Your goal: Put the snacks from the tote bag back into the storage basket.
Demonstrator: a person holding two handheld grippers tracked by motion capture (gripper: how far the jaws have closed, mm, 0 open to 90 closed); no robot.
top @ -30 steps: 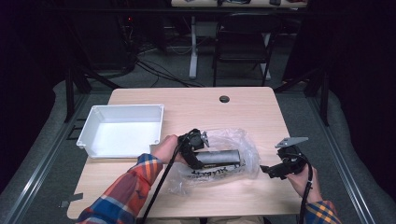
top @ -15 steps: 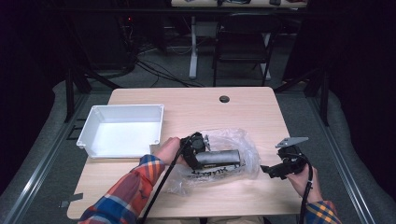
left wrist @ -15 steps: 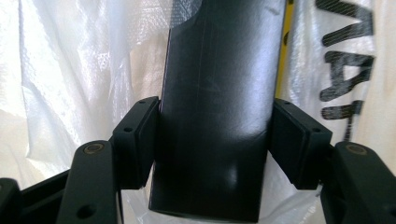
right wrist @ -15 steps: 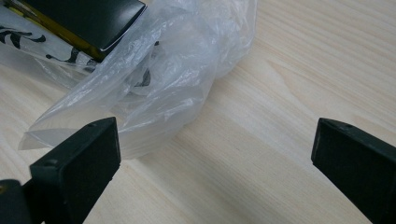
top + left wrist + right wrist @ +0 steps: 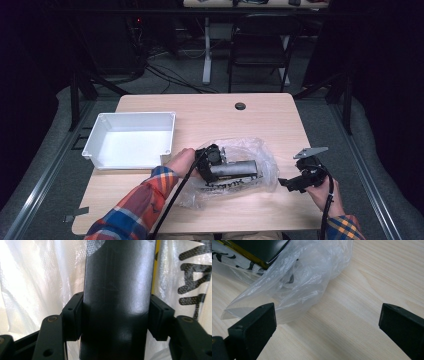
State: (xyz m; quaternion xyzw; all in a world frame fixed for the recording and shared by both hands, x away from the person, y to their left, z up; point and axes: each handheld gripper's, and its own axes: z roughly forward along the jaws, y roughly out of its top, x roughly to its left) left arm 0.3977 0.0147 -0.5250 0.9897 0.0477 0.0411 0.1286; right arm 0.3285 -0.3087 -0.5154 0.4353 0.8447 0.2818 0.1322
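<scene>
A dark grey tube (image 5: 236, 168) lies on its side inside a clear plastic bag (image 5: 262, 156) with black lettering, at the middle of the table. My left gripper (image 5: 214, 160) reaches into the bag's left end. In the left gripper view its jaws have just been closing and both pads (image 5: 72, 315) press against the sides of the tube (image 5: 117, 277). My right gripper (image 5: 286, 184) hovers low over the wood just right of the bag, open, with bare table between its fingers (image 5: 253, 326). The bag's crumpled end (image 5: 294, 277) lies just ahead of it.
A white tray (image 5: 95, 145) sits at the table's left, close to my left hand. A black grommet (image 5: 240, 106) marks the far middle of the wooden table (image 5: 280, 120). A chair (image 5: 260, 45) and desk legs stand beyond the far edge.
My left gripper has edged slightly to the right along the tube inside the bag. The right gripper has stayed where it was.
</scene>
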